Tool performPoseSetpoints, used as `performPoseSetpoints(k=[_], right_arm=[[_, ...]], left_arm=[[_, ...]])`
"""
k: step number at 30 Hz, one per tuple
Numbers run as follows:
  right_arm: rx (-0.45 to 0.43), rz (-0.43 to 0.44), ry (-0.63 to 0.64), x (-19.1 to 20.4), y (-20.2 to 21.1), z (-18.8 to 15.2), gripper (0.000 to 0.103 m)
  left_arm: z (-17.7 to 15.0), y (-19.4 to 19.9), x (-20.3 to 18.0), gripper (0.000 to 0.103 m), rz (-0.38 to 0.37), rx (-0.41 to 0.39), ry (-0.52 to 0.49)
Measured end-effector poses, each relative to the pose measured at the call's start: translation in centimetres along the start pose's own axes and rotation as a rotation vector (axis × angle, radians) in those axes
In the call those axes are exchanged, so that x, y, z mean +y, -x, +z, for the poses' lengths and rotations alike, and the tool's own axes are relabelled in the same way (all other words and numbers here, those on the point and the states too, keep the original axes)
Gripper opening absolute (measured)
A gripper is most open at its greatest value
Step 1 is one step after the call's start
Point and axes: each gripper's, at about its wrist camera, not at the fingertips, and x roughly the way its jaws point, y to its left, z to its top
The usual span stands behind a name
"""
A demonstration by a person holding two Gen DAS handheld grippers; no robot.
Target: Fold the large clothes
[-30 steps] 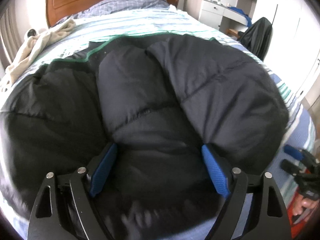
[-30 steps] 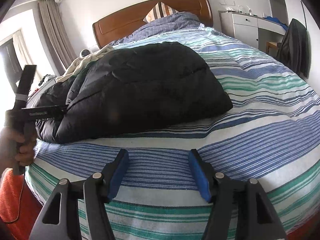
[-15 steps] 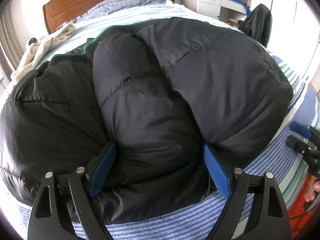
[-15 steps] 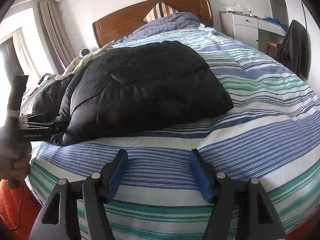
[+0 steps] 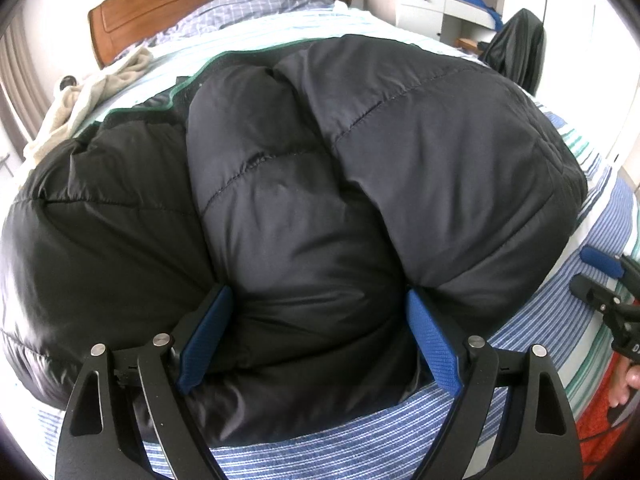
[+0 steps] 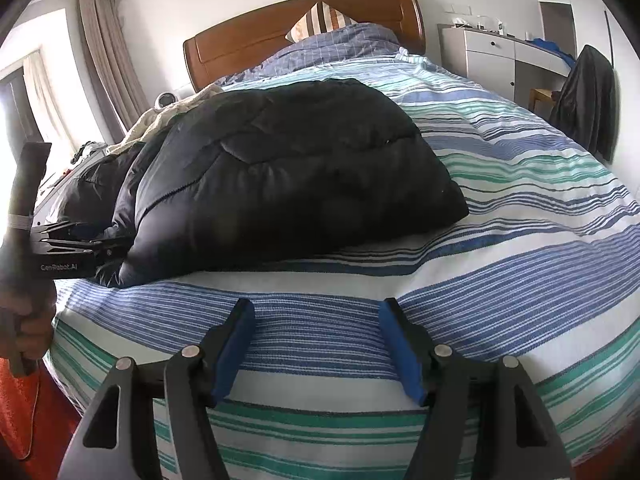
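A large black puffer jacket [image 5: 304,184] lies folded in puffy layers on the striped bed; it also shows in the right wrist view [image 6: 288,176]. My left gripper [image 5: 316,316] is open, its blue pads on either side of the jacket's near bulge at the bed's front edge. It also shows from the side in the right wrist view [image 6: 96,240], at the jacket's near left corner. My right gripper [image 6: 316,328] is open and empty above bare striped sheet, in front of the jacket and apart from it. It also shows at the right edge of the left wrist view [image 5: 608,280].
The bed [image 6: 520,208] has a blue, green and white striped sheet. A cream garment [image 5: 92,92] lies at its far left. Wooden headboard [image 6: 280,40], pillow and blue quilt at the back. White dresser [image 6: 492,60] and a dark garment on a chair [image 6: 588,100] at right.
My left gripper has pulled back toward the bed's front edge, so more striped sheet shows under it. The jacket has settled. My right gripper has stayed put.
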Motion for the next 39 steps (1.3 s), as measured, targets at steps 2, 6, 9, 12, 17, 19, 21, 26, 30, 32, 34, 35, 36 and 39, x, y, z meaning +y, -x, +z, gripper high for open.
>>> performPoseSetpoints(k=[2,6,9,12,17,19,21,26,30,32,34,35,36,39], right_arm=[[0.053,0.024,-0.014,-0.2,0.0,1.0,0.067],[0.038,0.157,-0.210,-4.1,2.3,3.1,0.067],[0.004,0.211,-0.306,-7.9,2.5,6.0,0.075],[0.005,0.281,-0.375,-11.4,0.1,9.3,0.075],[0.106,0.492,-0.482,-13.3,-6.4,11.8,0.076],[0.149,0.536,-0.522,-13.5,-9.1,11.9,0.076],[0.223,0.558,-0.558,-13.4,-11.5,11.3,0.076],[0.296,0.584,-0.549,-13.0,-13.0,11.0,0.070],[0.305,0.629,-0.566,-12.5,-12.6,11.4,0.027],[0.246,0.632,-0.554,-11.5,-10.7,12.2,0.024],[0.189,0.616,-0.510,-10.0,-8.5,13.3,0.024],[0.170,0.608,-0.491,-9.3,-7.6,13.7,0.024],[0.148,0.598,-0.469,-8.3,-6.7,14.3,0.024],[0.082,0.522,-0.345,-4.5,-3.7,16.1,0.024]], left_arm=[[0.0,0.7,0.0,0.087,-0.004,0.016,-0.008],[0.1,4.3,0.8,0.086,-0.076,-0.003,0.020],[1.6,5.8,2.3,0.086,-0.128,-0.045,0.088],[4.2,5.4,3.6,0.086,-0.129,-0.073,0.159],[6.7,2.7,3.7,0.077,-0.207,-0.082,0.233],[6.7,1.7,2.6,0.077,-0.211,-0.074,0.193],[6.4,0.3,1.3,0.078,-0.191,-0.048,0.137],[5.2,-2.4,1.7,0.087,-0.214,-0.001,0.164],[5.3,-2.9,1.5,0.088,-0.199,0.010,0.143],[5.3,-3.1,1.7,0.088,-0.203,0.014,0.143],[5.2,-3.2,2.0,0.088,-0.215,0.014,0.150],[5.1,-3.2,2.2,0.088,-0.218,0.014,0.153],[5.1,-3.2,2.3,0.088,-0.220,0.015,0.157],[5.7,-2.9,3.0,0.088,-0.226,0.046,0.183]])
